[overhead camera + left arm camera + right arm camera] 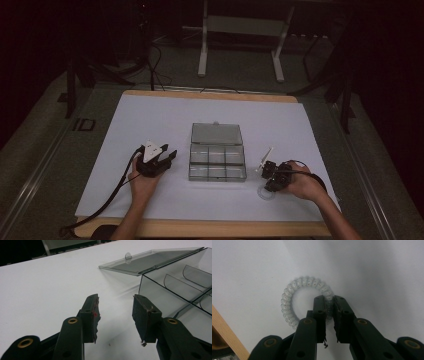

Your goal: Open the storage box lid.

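Right gripper (329,305): jaws narrow, pinched on the near-right arc of a clear coiled plastic hair tie (294,293), which lies flat on the white surface (249,270) nr its wooden front edge. In the high view this gripper (270,181) sits w/ the tie (266,193) right of the box, close to the front edge. Left gripper (116,311): jaws wide apart, nothing betw. them, pointing at the left wall of a clear plastic compartment box (175,293), lid (150,261) laid open flat behind it. High view: left gripper (167,156) just left of the box (217,164), not touching; box at centre of surface (150,115).
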A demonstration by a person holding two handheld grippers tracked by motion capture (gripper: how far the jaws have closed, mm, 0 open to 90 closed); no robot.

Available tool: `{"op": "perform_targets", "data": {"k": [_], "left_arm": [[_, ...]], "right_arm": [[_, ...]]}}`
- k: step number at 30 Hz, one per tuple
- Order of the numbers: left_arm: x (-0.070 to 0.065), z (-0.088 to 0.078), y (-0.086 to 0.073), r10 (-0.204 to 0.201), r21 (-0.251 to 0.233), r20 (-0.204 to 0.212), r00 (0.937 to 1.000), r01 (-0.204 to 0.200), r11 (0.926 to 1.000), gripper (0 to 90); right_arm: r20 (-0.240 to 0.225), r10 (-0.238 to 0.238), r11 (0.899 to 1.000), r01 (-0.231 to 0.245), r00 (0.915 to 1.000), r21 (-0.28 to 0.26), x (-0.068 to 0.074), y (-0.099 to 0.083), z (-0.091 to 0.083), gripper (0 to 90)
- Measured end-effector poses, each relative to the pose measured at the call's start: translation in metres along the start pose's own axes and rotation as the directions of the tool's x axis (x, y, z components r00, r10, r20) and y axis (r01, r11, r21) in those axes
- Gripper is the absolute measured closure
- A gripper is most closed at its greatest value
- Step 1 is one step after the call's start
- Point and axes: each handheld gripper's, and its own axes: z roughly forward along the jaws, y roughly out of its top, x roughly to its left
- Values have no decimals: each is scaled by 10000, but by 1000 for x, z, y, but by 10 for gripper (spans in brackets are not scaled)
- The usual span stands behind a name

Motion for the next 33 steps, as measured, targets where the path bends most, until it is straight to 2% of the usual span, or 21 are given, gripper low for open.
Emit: {"op": "perform_targets", "data": {"k": [16,33], "left_arm": [[0,0,0,-1,13,4,10000,1,10000,569],[0,0,0,4,18,5,10000,-4,10000,569]], "right_arm": [[86,-336,9990,333,9994,300,1,5,-1,825],[210,-429,9990,430,9989,-76,3,11,-17,825]]}}
